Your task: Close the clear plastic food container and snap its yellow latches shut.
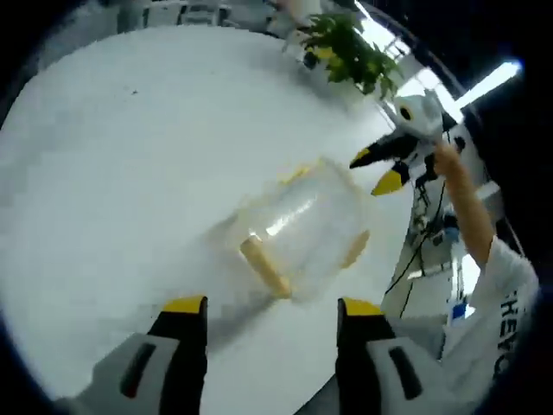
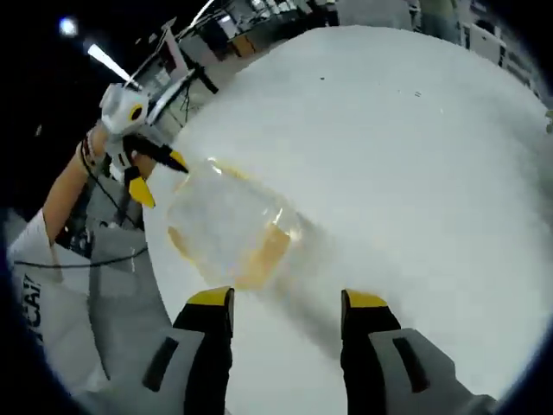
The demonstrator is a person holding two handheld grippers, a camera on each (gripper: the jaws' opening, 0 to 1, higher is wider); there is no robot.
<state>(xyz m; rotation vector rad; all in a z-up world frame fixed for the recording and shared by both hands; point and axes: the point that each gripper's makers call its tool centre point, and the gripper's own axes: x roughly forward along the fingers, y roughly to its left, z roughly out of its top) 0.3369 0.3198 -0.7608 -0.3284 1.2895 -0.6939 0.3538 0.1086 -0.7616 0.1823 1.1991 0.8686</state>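
The clear container (image 1: 304, 232) with yellow latches (image 1: 264, 266) is seen on the white worktop (image 1: 112, 173), just ahead of both tools. The left tool (image 1: 272, 313) and right tool (image 2: 287, 304) are held open, nothing gripped. A plant (image 1: 346, 50) is seen at 1 o'clock in the left gripper view.

Clear container (image 1: 304, 229) with yellow latches (image 1: 264, 267) (white table (image 1: 130, 173)), black yellow-tipped grippers (image 1: 272, 307).

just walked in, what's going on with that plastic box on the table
A person holds a gripper in each hand over a white table. A clear plastic food container with yellow latches sits on it. The left gripper and right gripper are both open and apart from the container, gripping nothing.
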